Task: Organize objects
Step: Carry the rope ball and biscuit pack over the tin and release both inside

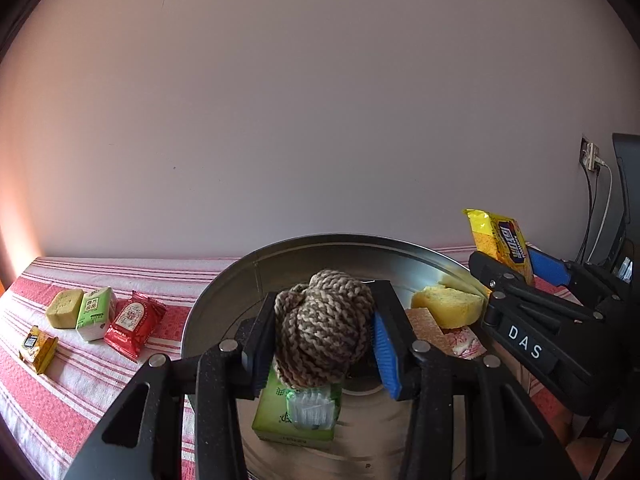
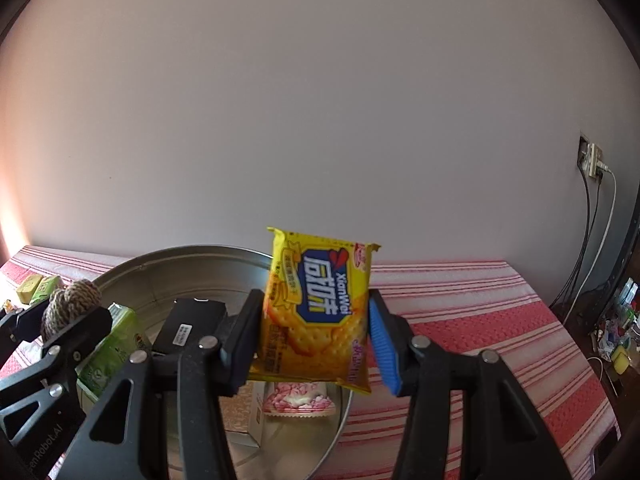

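Note:
My left gripper (image 1: 320, 336) is shut on a brown and cream knitted yarn ball (image 1: 324, 326) and holds it above a round metal basin (image 1: 320, 250). In the basin lie a green tissue pack (image 1: 296, 412), a yellow sponge cake (image 1: 448, 306) and a pink wrapped snack (image 1: 460, 342). My right gripper (image 2: 316, 334) is shut on a yellow cracker packet (image 2: 316, 308) and holds it upright over the basin's right rim (image 2: 340, 432). The packet also shows at the right of the left wrist view (image 1: 500, 242). The yarn ball shows at the left of the right wrist view (image 2: 72, 308).
On the red and white striped cloth (image 1: 60, 400) left of the basin lie a yellow block (image 1: 64, 308), a green pack (image 1: 94, 312), a red packet (image 1: 134, 324) and a small gold packet (image 1: 38, 348). A wall socket with cables (image 2: 592, 160) is at far right.

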`<state>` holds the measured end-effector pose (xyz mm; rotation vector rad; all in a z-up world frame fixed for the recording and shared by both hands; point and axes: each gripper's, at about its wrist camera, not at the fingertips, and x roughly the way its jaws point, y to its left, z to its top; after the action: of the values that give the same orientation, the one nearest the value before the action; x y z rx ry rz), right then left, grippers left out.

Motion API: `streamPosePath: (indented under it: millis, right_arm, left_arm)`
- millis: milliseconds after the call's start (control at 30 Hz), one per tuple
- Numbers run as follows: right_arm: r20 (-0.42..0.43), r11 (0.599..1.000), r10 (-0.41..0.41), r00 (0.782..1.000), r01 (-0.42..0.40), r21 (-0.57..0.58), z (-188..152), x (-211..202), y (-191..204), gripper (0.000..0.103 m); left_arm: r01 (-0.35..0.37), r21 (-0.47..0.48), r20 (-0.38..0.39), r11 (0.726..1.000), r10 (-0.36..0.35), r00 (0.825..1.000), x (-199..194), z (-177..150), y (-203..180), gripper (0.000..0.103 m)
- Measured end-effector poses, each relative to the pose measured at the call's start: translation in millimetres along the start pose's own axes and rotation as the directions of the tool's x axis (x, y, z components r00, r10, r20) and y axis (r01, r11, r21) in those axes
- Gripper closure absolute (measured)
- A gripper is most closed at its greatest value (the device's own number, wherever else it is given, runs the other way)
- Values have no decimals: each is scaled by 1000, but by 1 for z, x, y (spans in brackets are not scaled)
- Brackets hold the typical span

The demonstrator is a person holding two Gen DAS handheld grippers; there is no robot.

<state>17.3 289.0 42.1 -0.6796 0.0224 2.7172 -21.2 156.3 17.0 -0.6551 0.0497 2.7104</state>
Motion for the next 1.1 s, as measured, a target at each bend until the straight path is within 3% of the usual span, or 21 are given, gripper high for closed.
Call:
streamPosePath:
  millis: [267, 533, 633, 667, 700, 767, 900, 1033, 1100]
  right_arm:
    - [-61, 1000, 28, 998, -29, -12, -6, 13, 4, 52]
    - [-114, 998, 63, 991, -66, -20, -15, 25, 7, 52]
    - [-125, 995, 99, 987, -100, -1, -16, 26, 4, 50]
    - [-124, 993, 114, 986, -113, 14, -16, 26, 3, 50]
    - [-119, 991, 132, 984, -130, 29, -15, 25, 1, 47]
    - [-99, 983, 179, 979, -174, 54, -13, 19, -1, 38]
    - [-30, 975, 218, 975, -216, 57, -9, 2, 0, 17]
    - [26, 972, 225, 974, -227, 69, -6, -12, -2, 10]
    - [63, 977, 184, 981, -189, 98, -5, -19, -8, 4]
  left_arm:
    - [-65, 121, 24, 991, 62, 998, 6, -6, -12, 57]
    - [-19, 138, 30, 990, 15, 999, 6, -12, -7, 53]
    - [-39, 97, 37, 995, 36, 999, 2, -13, 7, 30]
    - [-59, 78, 53, 995, 55, 997, -4, -13, 11, 17]
    - [-73, 57, 76, 996, 68, 995, -6, -11, 20, 7]
    - [-62, 19, 133, 998, 59, 989, -19, -11, 31, 1]
    - [-43, -7, 174, 999, 44, 984, -33, -10, 38, 1]
    - [-74, -23, 199, 997, 77, 977, -44, -9, 53, 1]
    - [-98, -48, 207, 994, 105, 973, -48, -11, 64, 1]
